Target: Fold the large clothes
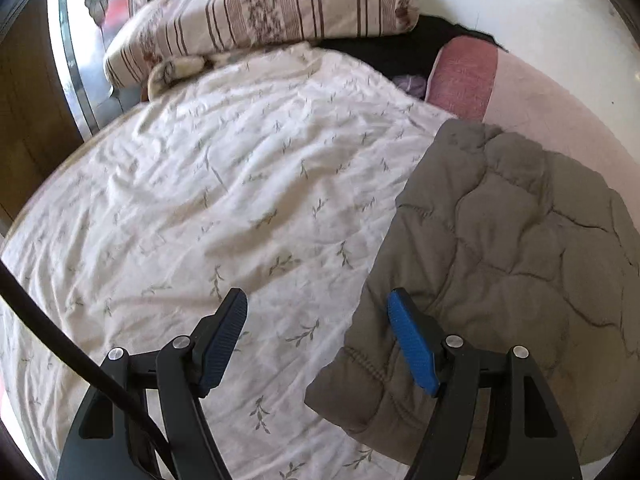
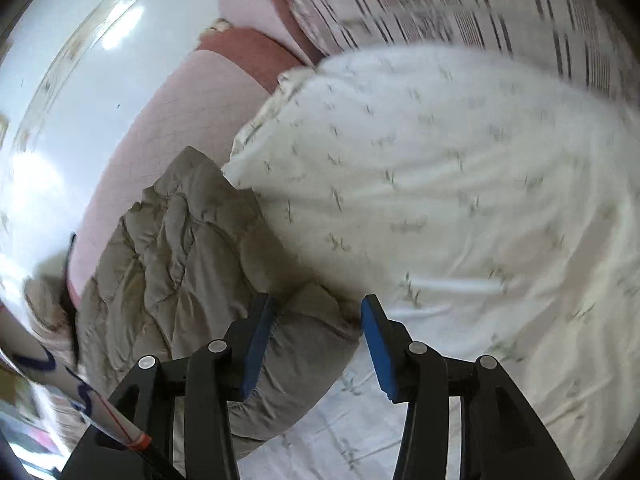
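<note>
One puffy, seemingly folded quilted jacket point(image 1: 500, 248)

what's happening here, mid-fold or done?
A person with a handheld gripper in each hand is working on a grey quilted jacket lying bunched on a bed over a white leaf-print duvet. Both the left gripper and right gripper are open and hold nothing. The right gripper's fingers straddle a rolled edge of the jacket. Whether the fold is finished can't be told from these views.
</note>
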